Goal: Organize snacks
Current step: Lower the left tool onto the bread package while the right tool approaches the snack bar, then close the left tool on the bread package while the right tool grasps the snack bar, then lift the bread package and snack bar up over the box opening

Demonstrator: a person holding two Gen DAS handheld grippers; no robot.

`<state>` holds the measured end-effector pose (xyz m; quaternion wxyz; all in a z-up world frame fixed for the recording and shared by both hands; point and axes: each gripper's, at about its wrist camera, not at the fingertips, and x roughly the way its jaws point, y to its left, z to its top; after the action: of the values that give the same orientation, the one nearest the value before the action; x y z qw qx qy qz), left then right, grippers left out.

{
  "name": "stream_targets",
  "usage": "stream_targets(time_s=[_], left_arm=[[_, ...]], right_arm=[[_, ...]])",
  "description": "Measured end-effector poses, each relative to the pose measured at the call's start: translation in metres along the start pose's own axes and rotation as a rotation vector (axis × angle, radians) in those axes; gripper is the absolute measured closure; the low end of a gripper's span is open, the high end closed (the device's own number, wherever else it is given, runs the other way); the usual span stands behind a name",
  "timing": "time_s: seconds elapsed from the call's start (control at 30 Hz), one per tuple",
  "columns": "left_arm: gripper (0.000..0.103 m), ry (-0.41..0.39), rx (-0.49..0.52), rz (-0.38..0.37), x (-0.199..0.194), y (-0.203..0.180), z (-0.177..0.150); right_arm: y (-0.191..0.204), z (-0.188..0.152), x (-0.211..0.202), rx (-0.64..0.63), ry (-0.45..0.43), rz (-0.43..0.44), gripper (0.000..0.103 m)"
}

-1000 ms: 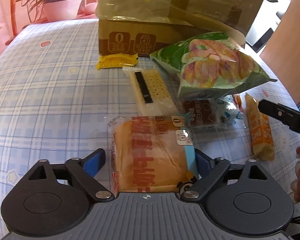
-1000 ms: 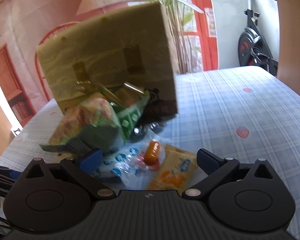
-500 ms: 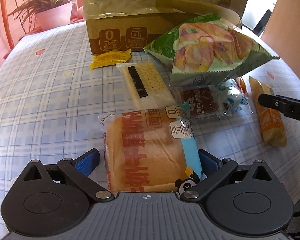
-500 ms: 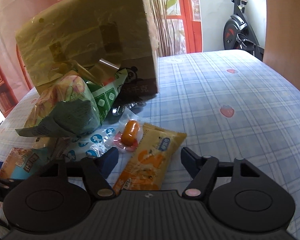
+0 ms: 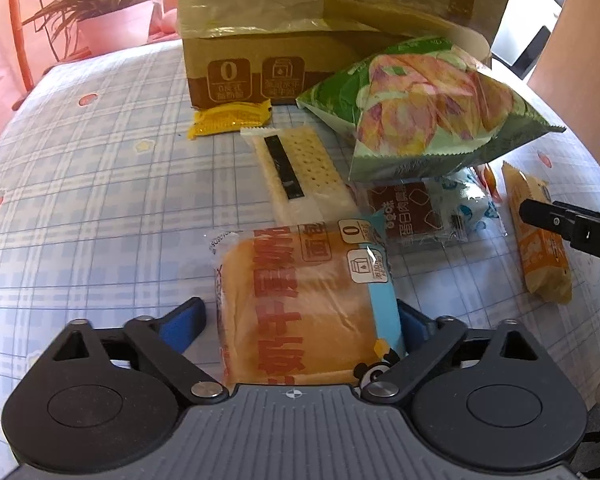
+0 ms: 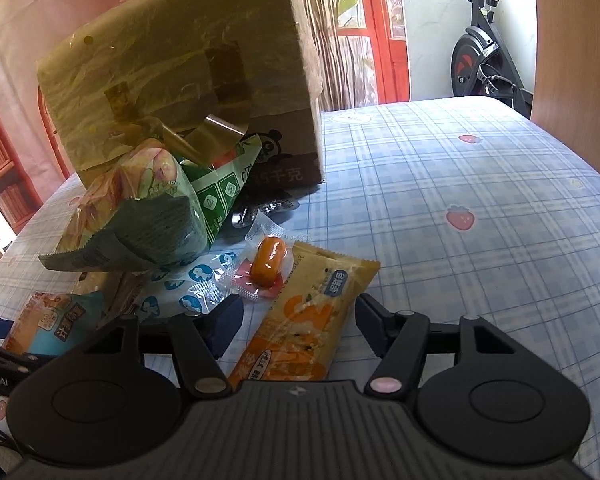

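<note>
Orange bread pack (image 5: 300, 304), soft and crushable, mid-worktop between closing left tongs (image 5: 300, 320), not yet pinched; best gripped lightly across sides. Right tongs (image 6: 298, 320) closing around stiffer snack bar (image 6: 300, 328).

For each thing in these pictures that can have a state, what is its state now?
Left gripper: jaws closing around the bread pack, a gap on one side.
Bread pack: sealed, flat on the table.
Right gripper: jaws closing around the orange bar, not yet pressing.
Orange bar: sealed, flat.
Chip bag: sealed, puffed, leaning on the box.
Box: covered by plastic film.
Cracker pack: sealed, flat.
</note>
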<state>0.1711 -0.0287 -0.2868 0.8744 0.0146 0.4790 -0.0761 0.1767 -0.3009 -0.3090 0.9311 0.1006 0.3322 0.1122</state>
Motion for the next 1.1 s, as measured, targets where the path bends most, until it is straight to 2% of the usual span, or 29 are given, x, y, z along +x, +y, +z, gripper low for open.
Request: stream_targets(time_s=[0.1, 0.23, 0.33, 0.57, 0.73, 0.87, 1.1], left_arm=[[0.023, -0.023, -0.004, -0.019, -0.007, 0.002, 0.000], [0.025, -0.050, -0.066, -0.050, -0.011, 0.012, -0.001], [0.025, -0.103, -0.102, -0.061, -0.018, 0.017, 0.000], [0.026, -0.193, -0.127, -0.040, -0.036, 0.023, 0.005], [0.026, -0.237, -0.144, -0.018, -0.046, 0.031, 0.010], [0.026, -0.293, -0.135, 0.000, -0.060, 0.036, 0.019], [0.026, -0.394, -0.090, -0.014, -0.087, 0.034, 0.042]], right_arm=[[0.000, 0.000, -0.001, 0.001, 0.002, -0.009, 0.038], [-0.001, -0.001, 0.000, 0.002, 0.018, -0.019, 0.042], [-0.001, -0.002, 0.001, 0.003, 0.024, -0.019, 0.043], [-0.001, -0.001, 0.009, 0.031, 0.054, -0.017, 0.044], [0.000, 0.000, 0.007, 0.017, 0.054, -0.010, 0.054], [-0.007, 0.007, -0.003, 0.035, 0.005, -0.003, 0.056], [-0.018, 0.035, -0.024, 0.063, -0.108, 0.001, 0.056]])
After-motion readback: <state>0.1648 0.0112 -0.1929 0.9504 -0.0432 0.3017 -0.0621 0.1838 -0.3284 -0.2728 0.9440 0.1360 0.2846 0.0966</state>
